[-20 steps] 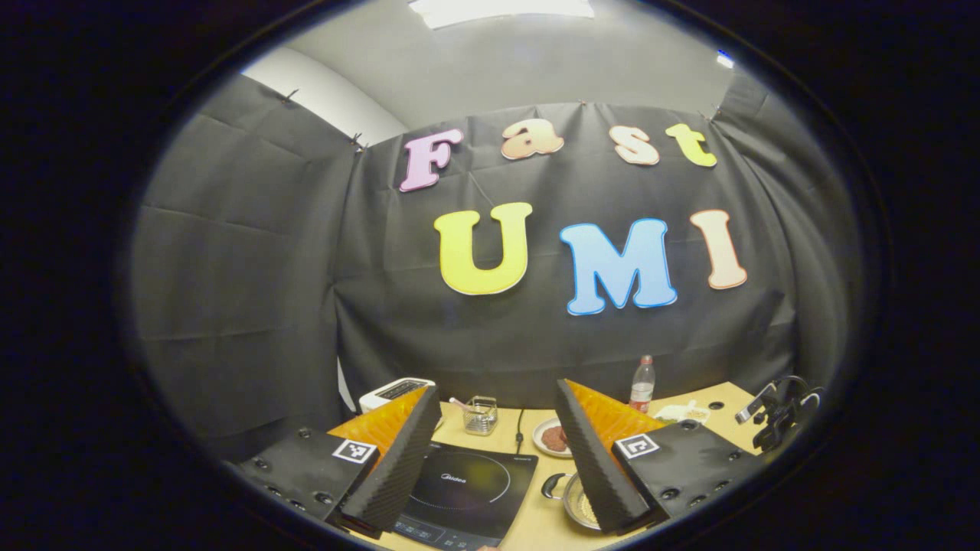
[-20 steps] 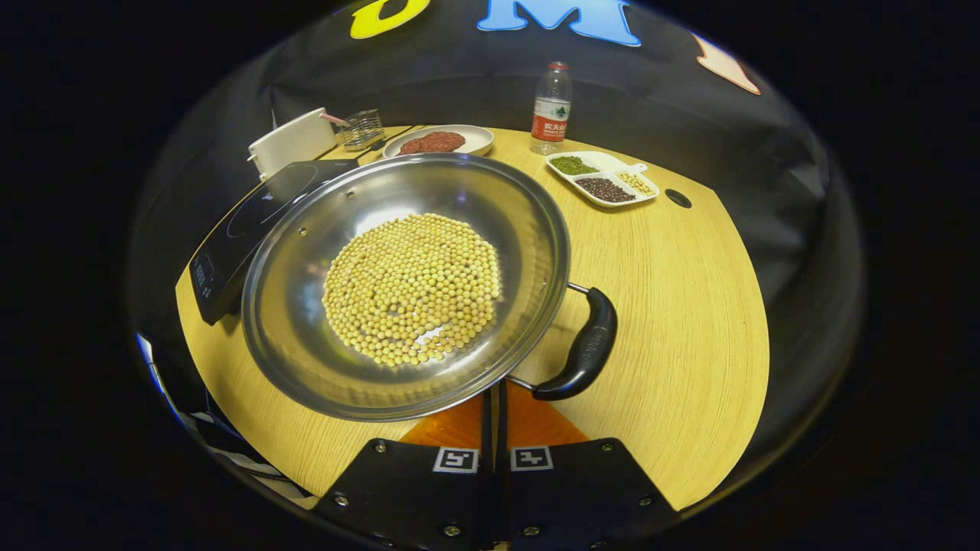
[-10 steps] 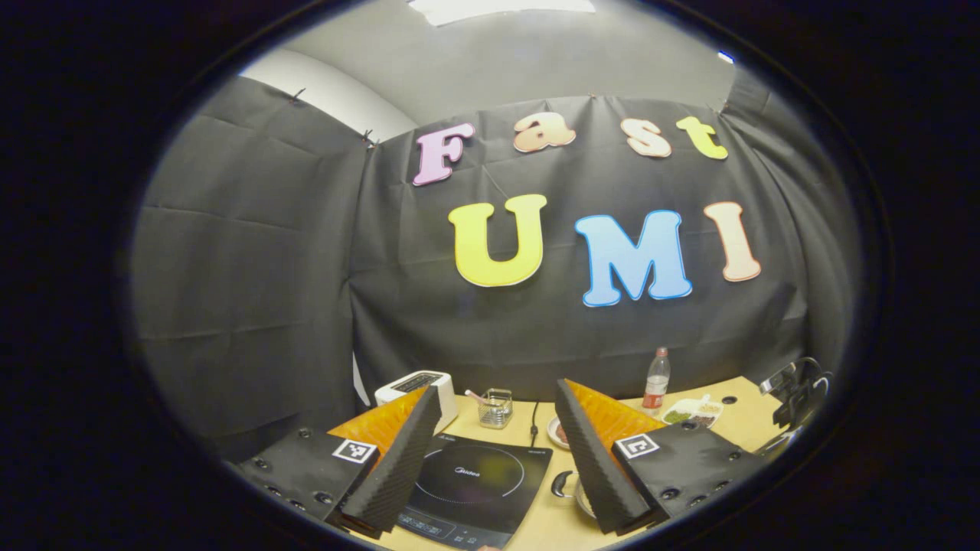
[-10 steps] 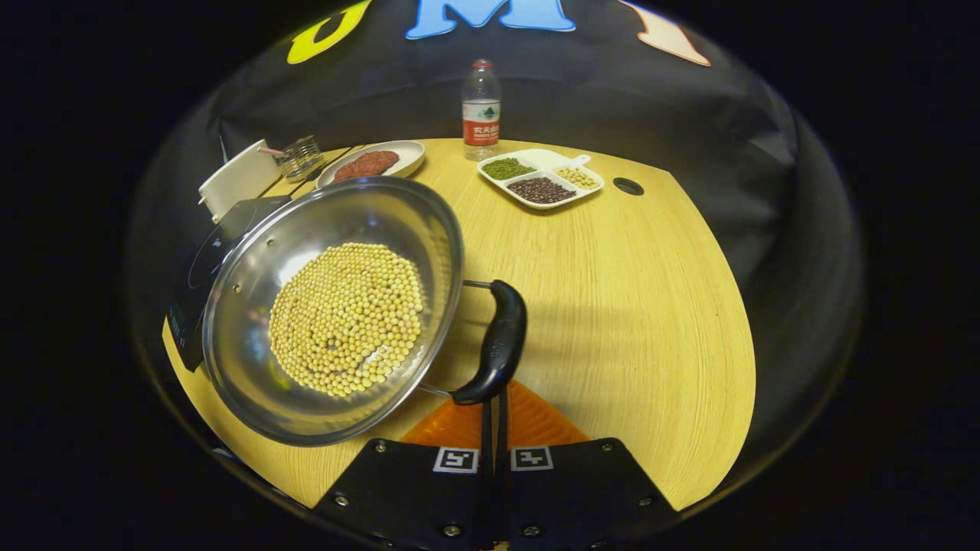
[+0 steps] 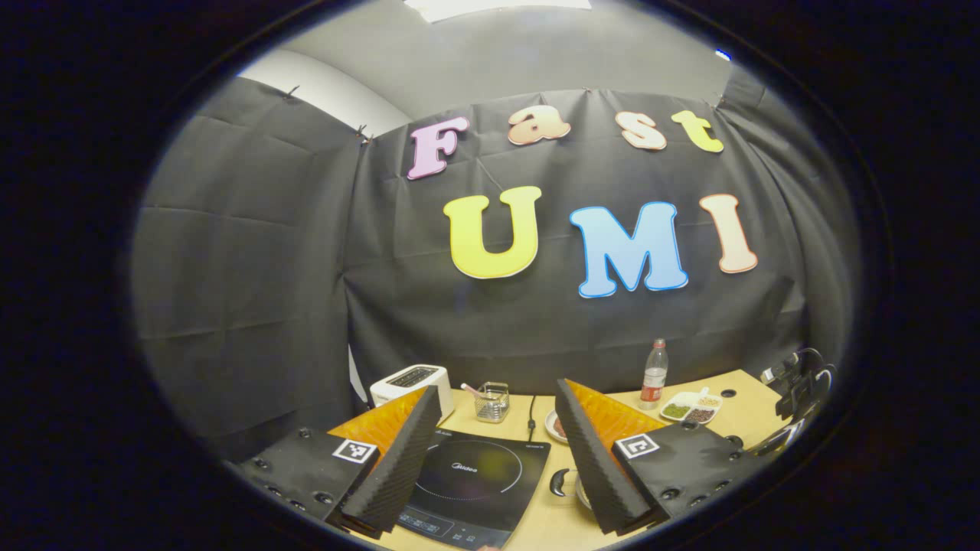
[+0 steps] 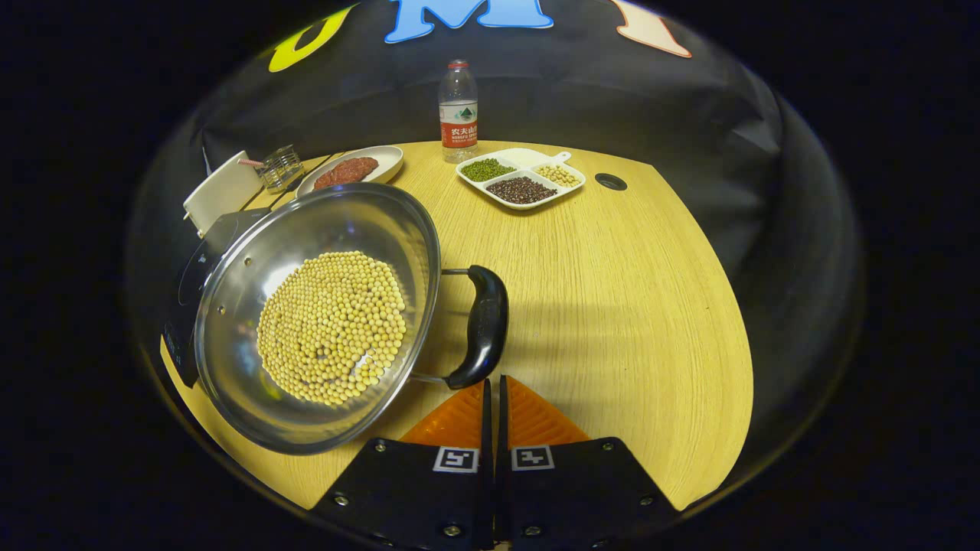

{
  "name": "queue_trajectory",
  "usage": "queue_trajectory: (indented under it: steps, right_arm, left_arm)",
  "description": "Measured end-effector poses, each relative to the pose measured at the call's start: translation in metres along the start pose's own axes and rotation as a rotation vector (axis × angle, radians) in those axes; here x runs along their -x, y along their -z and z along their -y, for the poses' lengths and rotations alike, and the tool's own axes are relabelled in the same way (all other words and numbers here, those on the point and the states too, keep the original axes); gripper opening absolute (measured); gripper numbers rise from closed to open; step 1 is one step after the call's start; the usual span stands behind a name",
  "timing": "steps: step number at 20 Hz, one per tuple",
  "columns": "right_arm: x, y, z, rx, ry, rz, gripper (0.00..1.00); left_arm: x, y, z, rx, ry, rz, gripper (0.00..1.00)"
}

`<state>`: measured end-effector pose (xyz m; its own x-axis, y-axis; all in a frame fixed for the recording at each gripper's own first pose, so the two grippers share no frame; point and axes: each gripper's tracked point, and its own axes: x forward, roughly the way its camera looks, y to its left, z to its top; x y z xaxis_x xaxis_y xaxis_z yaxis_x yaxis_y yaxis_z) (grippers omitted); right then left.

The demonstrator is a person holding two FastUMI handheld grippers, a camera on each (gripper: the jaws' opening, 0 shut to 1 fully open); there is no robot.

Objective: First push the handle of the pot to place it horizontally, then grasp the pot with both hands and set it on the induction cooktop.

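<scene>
A steel pot (image 6: 245,268) holding soybeans (image 6: 333,325) sits on the wooden table (image 6: 612,306), left of centre in the right gripper view. Its black near handle (image 6: 484,325) stands almost straight ahead of my right gripper (image 6: 492,384), which is shut, its tips just short of the handle's near end. The black induction cooktop (image 6: 200,256) lies behind the pot on the left, partly hidden by it. In the left gripper view my left gripper (image 5: 498,388) is open and held above the cooktop (image 5: 475,478). The pot's other handle (image 5: 560,482) peeks out beside the left gripper's right finger.
At the table's back stand a white toaster (image 5: 409,380), a small glass holder (image 5: 491,399), a plate of red meat (image 6: 352,170), a water bottle (image 6: 458,111) and a divided dish of beans (image 6: 521,180). A cable (image 5: 530,421) runs from the cooktop.
In the right gripper view the pot has slid left and its black handle has swung round in front of the shut fingertips. The left gripper's view has shifted a little; the pot is now mostly behind its right finger.
</scene>
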<state>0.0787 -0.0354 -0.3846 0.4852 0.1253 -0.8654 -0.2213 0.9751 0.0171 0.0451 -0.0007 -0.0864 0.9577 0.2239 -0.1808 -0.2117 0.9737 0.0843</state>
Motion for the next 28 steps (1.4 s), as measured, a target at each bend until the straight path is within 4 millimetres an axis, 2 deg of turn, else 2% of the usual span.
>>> queue_trajectory:
  steps: [3, 6, 7, 8, 9, 10, 11, 12, 16, 19, 20, 28]
  right_arm:
    - [0.02, -0.003, 0.004, -0.02, 0.013, 0.054, 0.01]
    - [0.041, -0.017, 0.004, -0.062, 0.01, 0.145, 0.02]
    - [0.05, -0.023, 0.0, -0.077, -0.007, 0.18, 0.17]
    - [0.057, -0.03, -0.001, -0.089, -0.005, 0.218, 0.37]
    - [0.06, -0.036, -0.001, -0.094, -0.01, 0.259, 0.71]
    - [0.067, -0.043, -0.002, -0.101, -0.002, 0.301, 0.83]
    - [0.07, -0.048, 0.001, -0.108, 0.012, 0.335, 1.0]
    - [0.076, -0.053, 0.002, -0.111, 0.028, 0.371, 0.98]
    - [0.091, -0.071, -0.004, -0.112, 0.04, 0.467, 0.98]
    - [0.085, -0.069, -0.006, -0.108, 0.049, 0.461, 0.98]
    - [0.083, -0.068, -0.006, -0.11, 0.051, 0.453, 0.98]
    - [0.056, -0.066, -0.012, -0.106, 0.052, 0.428, 0.98]
  left_arm:
    - [-0.005, 0.009, 0.005, 0.0, 0.028, -0.014, 1.0]
    - [-0.015, 0.02, 0.02, -0.003, 0.061, -0.024, 0.98]
    - [-0.017, 0.023, 0.022, -0.003, 0.072, -0.031, 0.98]
    - [-0.019, 0.027, 0.024, -0.001, 0.084, -0.04, 0.98]
    - [-0.021, 0.031, 0.027, 0.002, 0.097, -0.048, 0.98]
    - [-0.024, 0.034, 0.03, 0.004, 0.109, -0.056, 0.98]
    - [-0.025, 0.039, 0.033, 0.006, 0.12, -0.068, 0.98]
    - [-0.028, 0.045, 0.035, 0.011, 0.13, -0.082, 1.0]
    - [-0.043, 0.07, 0.043, 0.015, 0.159, -0.132, 0.98]
    - [-0.056, 0.093, 0.056, 0.011, 0.196, -0.174, 1.0]
    - [-0.061, 0.103, 0.061, 0.01, 0.208, -0.19, 0.98]
    - [-0.092, 0.192, 0.101, -0.011, 0.292, -0.369, 1.0]
